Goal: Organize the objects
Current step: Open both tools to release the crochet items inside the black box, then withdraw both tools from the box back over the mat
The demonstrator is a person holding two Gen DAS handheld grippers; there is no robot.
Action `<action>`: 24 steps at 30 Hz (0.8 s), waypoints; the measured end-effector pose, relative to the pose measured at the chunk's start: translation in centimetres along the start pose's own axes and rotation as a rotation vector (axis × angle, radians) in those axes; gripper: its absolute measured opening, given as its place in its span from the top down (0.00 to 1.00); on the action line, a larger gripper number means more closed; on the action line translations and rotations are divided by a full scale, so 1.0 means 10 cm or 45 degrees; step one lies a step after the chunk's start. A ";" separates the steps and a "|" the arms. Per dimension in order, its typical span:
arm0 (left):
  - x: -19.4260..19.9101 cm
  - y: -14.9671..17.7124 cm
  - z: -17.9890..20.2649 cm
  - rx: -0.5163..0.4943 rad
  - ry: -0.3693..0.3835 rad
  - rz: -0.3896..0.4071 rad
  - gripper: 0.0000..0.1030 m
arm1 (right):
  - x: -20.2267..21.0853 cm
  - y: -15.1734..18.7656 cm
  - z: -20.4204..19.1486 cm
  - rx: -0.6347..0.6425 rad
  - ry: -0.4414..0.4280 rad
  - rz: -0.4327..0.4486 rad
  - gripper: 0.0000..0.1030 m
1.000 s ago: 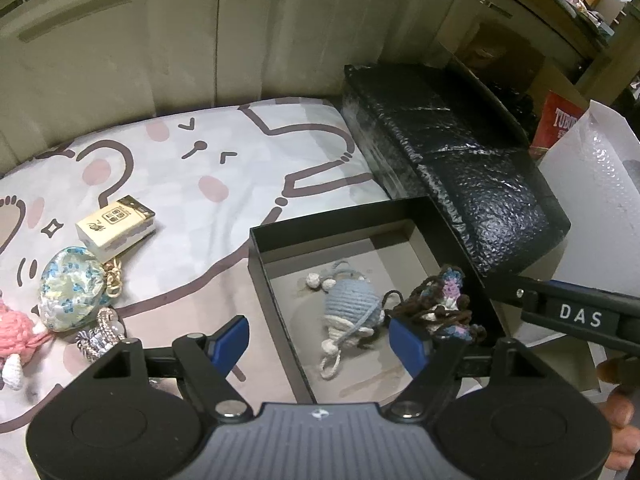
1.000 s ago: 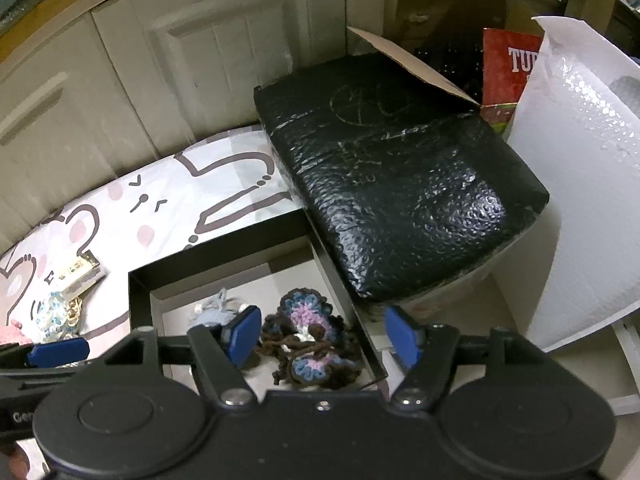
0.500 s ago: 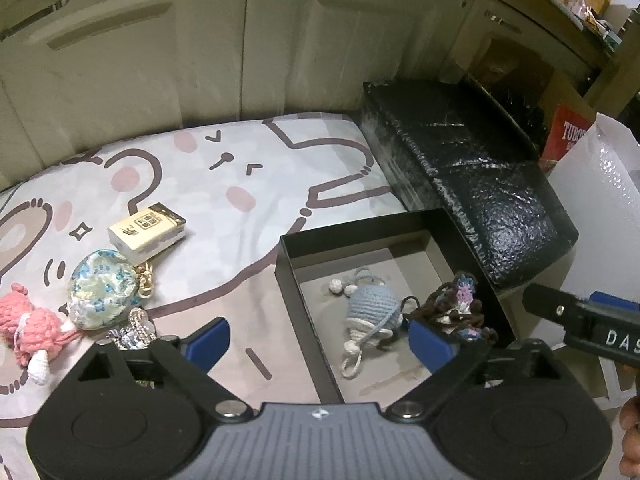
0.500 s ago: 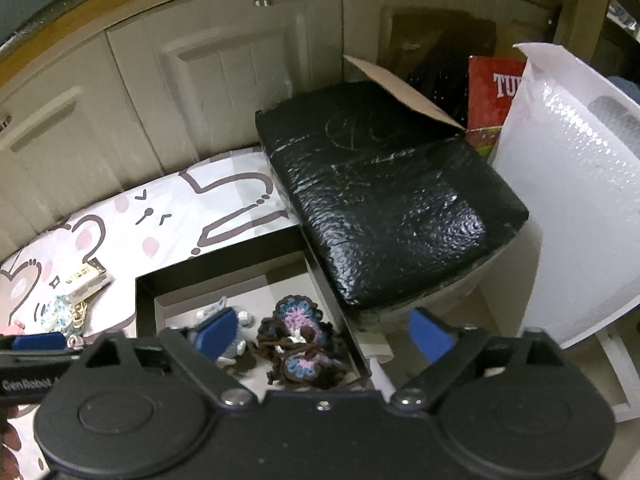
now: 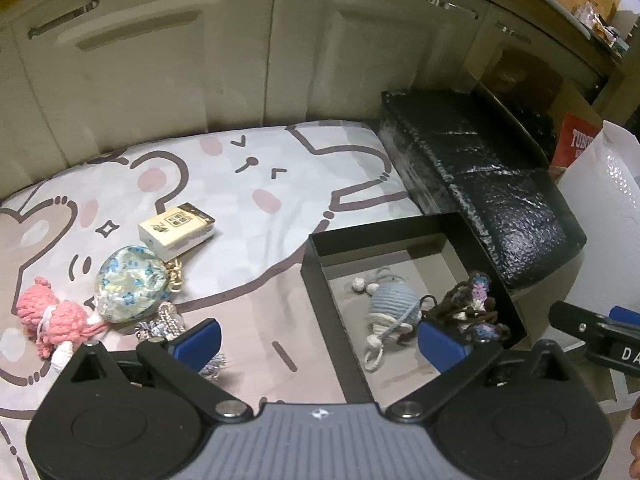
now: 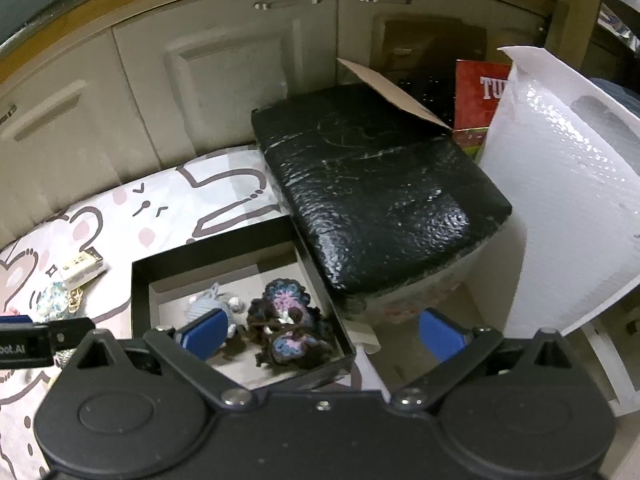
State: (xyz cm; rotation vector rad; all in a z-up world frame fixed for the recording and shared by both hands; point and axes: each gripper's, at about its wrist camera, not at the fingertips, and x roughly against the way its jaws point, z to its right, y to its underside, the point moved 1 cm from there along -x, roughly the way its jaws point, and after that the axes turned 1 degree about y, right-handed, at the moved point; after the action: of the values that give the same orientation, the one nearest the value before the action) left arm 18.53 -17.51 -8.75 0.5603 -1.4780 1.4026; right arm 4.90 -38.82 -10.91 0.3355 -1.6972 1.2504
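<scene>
My left claw (image 5: 316, 344) hangs released and empty, as does my right claw (image 6: 324, 334). The loose pieces still to sort lie at ten o'clock from the left one: the floral pouch (image 5: 130, 284), pink crochet doll (image 5: 52, 320) and cream box (image 5: 176, 228), on the cartoon sheet (image 5: 240, 184). The black tray (image 5: 316, 280) with two crochet charms sits at one o'clock. My left claw is nearer, I judge.

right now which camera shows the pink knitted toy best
The left wrist view: the pink knitted toy lies whole on the cartoon blanket, beside the floral pouch. The right wrist view shows only a pink sliver at the left edge, above the other claw's finger.
</scene>
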 end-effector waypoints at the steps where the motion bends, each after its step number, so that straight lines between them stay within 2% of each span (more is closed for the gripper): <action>1: 0.01 0.00 -0.01 0.003 -0.002 0.003 0.00 | 0.01 0.01 0.01 -0.004 0.001 0.003 0.00; 16: 0.12 0.07 -0.11 -0.001 -0.025 0.028 0.00 | 0.14 0.05 -0.06 0.008 -0.001 0.033 0.00; 24: 0.18 0.08 -0.34 0.049 -0.042 0.048 0.00 | 0.08 0.07 -0.20 0.029 -0.007 0.032 0.00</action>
State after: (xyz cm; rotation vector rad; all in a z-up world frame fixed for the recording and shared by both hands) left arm 18.22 -13.66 -8.05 0.5847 -1.4970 1.4602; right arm 5.09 -36.53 -10.65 0.3325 -1.6978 1.2885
